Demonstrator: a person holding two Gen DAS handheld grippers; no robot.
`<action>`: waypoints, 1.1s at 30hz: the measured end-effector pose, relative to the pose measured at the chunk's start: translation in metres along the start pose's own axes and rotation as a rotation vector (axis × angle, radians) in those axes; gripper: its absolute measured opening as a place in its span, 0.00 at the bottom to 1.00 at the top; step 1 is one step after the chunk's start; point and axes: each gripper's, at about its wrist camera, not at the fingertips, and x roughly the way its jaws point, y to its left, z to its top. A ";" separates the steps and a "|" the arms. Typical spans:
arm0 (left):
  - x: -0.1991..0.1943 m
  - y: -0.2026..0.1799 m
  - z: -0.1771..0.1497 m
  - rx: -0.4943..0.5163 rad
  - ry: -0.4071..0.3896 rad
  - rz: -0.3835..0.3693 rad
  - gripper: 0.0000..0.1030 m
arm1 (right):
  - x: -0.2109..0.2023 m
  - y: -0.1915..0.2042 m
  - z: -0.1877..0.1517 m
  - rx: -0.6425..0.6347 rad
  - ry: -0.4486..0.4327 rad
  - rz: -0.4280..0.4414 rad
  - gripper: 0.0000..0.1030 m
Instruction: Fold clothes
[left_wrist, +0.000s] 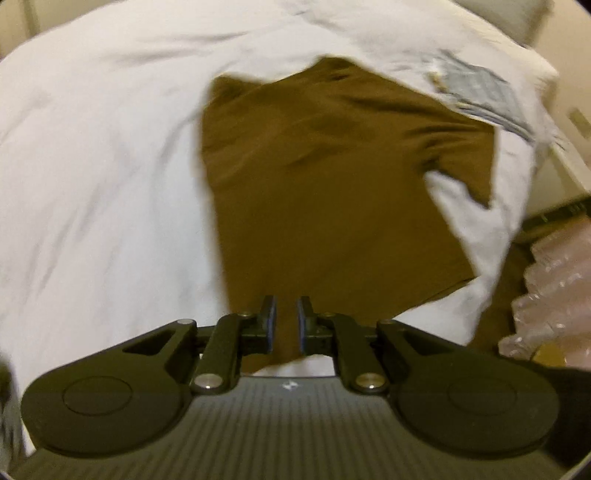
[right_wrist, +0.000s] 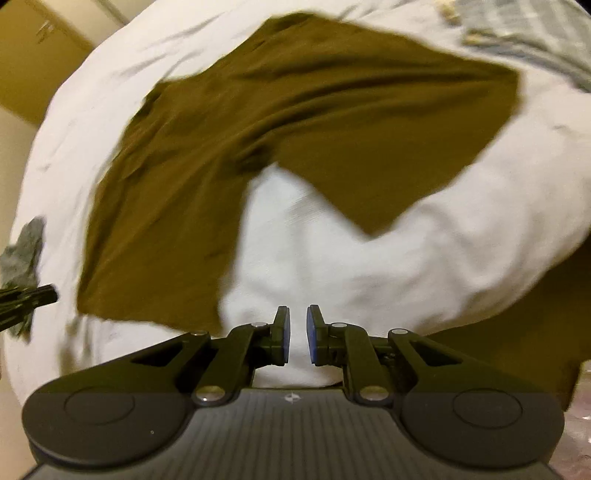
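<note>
On the white bed (left_wrist: 92, 155) lies a brown shirt (left_wrist: 332, 177); both grippers' jaws are released, grasping nothing.

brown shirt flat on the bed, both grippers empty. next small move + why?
Probably drop the left gripper onto the brown T-shirt's near hem and pinch it. Its jaws stand slightly apart right above that edge, while the right gripper hangs over bare white bedsheet.
</note>
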 end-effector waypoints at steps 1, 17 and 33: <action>0.005 -0.016 0.010 0.021 -0.008 -0.022 0.08 | -0.005 -0.010 0.004 0.004 -0.014 -0.017 0.18; 0.143 -0.217 0.088 -0.270 0.076 -0.163 0.31 | 0.001 -0.185 0.141 -0.101 -0.086 -0.028 0.47; 0.183 -0.231 0.110 -0.452 0.105 -0.199 0.00 | 0.031 -0.200 0.173 -0.175 0.024 0.083 0.02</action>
